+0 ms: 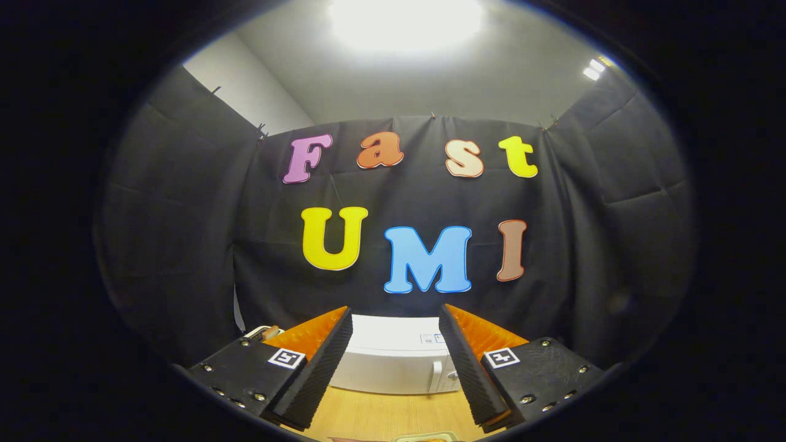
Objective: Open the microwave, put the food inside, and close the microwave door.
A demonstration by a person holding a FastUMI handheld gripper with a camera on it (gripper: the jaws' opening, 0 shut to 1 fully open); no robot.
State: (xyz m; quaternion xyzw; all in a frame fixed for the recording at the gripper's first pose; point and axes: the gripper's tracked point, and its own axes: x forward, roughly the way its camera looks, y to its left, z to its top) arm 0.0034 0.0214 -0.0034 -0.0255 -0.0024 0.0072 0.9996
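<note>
**Gripper spread and level, microwave straight ahead with its door closed**

The gripper [396, 362] is held with its two fingers spread wide apart and nothing between them. The microwave [393, 359] sits at 12 o'clock from the fingertips, beyond them, standing on the bench [393, 417] against the booth wall, its long axis running crosswise to the fingers. Its door looks shut, and the handle [437, 376] stands upright toward 1 o'clock, close to the inner face of the right finger. At 6 o'clock, nearer than the fingertips, the rim of a dish [427, 437] shows on the bench; this is probably the food, though too little of it is visible to tell. The gripper points roughly level and slightly upward, well above the bench. Reaching the handle likely calls for a small shift toward 1 o'clock and forward.
</note>
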